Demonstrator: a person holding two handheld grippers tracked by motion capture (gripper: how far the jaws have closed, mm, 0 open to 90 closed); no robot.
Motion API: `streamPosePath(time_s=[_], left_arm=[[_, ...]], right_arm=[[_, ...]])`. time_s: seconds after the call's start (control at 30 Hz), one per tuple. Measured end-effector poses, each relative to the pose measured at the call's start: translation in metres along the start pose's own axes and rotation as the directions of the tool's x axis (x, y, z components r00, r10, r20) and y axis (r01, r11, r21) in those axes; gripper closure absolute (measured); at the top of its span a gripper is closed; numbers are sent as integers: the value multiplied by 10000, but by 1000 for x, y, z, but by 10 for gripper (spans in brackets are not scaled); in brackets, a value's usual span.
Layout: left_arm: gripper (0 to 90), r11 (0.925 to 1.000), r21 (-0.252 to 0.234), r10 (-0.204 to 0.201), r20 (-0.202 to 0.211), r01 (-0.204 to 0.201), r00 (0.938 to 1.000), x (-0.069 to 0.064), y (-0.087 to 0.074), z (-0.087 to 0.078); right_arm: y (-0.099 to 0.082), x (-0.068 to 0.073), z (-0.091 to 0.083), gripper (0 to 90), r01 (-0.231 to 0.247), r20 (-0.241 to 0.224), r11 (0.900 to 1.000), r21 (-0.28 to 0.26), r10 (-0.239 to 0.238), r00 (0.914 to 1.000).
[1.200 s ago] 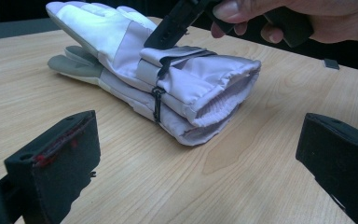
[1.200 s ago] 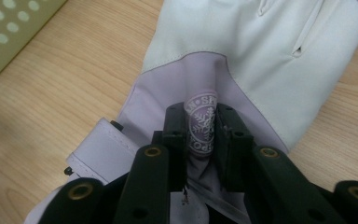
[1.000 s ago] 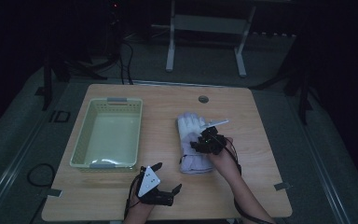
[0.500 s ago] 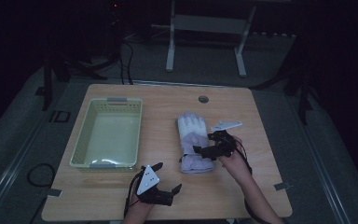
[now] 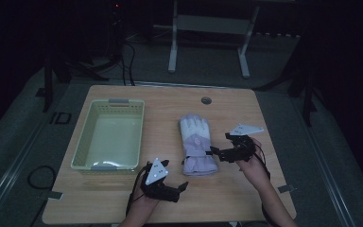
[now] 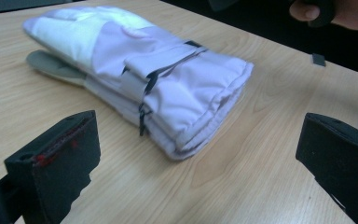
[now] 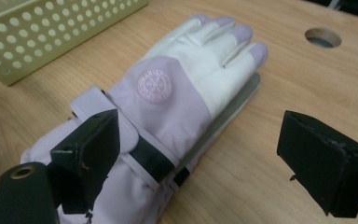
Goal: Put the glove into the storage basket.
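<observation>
The room is dim, so from the high view the floor, the cables and the metal stand [image 5: 208, 28] behind the table [image 5: 99, 203] fade into black. The glove [image 5: 196, 144] lies flat in the middle of the table, fingertips pointing away from the person, cuff toward them; it looks like a pair stacked one on the other, with a grey palm edge peeking from beneath (the lower one is mostly covered). A round embossed emblem [image 7: 154, 85] sits on the lilac back, but its lettering is too faint to read. The yellow-green basket [image 5: 82, 146] stands well to the left, cut off in the right gripper view.

The right gripper [image 5: 216, 153] is just beside the cuff's right edge; its jaws have just been opening and stand wide, nothing clamped. The left gripper [image 5: 182, 187] hovers near the cuff's near end, jaws spread, gripping nothing. A dark label at the table's left rim is unreadable.
</observation>
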State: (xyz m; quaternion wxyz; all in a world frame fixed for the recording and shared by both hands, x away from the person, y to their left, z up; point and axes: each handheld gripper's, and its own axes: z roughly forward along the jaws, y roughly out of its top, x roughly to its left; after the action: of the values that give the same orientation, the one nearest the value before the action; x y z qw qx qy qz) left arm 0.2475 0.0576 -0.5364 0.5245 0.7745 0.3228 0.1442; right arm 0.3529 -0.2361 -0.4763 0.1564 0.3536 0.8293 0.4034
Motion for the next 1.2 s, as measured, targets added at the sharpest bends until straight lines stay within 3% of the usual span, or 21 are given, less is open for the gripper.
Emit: streamPosePath(time_s=[0.1,0.17,0.23,0.3,0.4,0.5,0.63,0.73,0.83,0.93,1.03,1.1,1.2], left_arm=[[0,9993,235,-304,100,301,9995,0,7,3],[0,9966,714,-418,255,399,9988,3,15,9],[0,9938,1009,-498,176,477,9986,6,22,14],[0,9896,1298,-633,79,617,9980,12,32,23],[0,9836,1623,-770,-191,790,9969,16,44,35],[0,9808,1795,-688,-464,761,9965,19,56,45],[0,9741,1801,-1291,-520,1364,9903,24,67,54],[0,9626,1999,-1755,-550,1830,9829,29,66,61],[37,9656,1913,-1654,-711,1762,9837,29,62,61],[65,9508,2134,-2144,-691,2243,9743,31,57,64],[70,9253,2476,-2785,-710,2874,9578,35,48,67],[71,9124,2626,-3044,-777,3140,9494,36,40,69],[71,8886,2830,-3586,-621,3610,9314,38,31,72]], right_arm=[[-5,-6,0,127,-329,99,9994,67,328,9994],[-7,-9,0,110,-436,172,9990,-61,437,9989],[-8,-10,2,109,-706,326,9973,-203,713,9969],[-9,-12,5,100,-933,184,9955,-181,937,9954],[-9,-12,10,105,-979,93,9951,-149,981,9951],[-6,-14,18,175,-1130,-19,9935,-161,1130,9936],[-3,-17,30,236,-1389,-165,9902,-169,1386,9902],[-2,-18,40,242,-1586,-201,9873,11,1586,9871],[-4,-19,48,243,-1767,-268,9841,185,1772,9838],[-6,-20,55,297,-1858,-260,9818,389,1869,9820],[-11,-18,63,312,-1990,-310,9772,738,2017,9790],[-14,-21,64,332,-2337,-437,9692,778,2375,9704],[-18,-24,67,341,-2726,-773,9563,1060,2812,9565]])
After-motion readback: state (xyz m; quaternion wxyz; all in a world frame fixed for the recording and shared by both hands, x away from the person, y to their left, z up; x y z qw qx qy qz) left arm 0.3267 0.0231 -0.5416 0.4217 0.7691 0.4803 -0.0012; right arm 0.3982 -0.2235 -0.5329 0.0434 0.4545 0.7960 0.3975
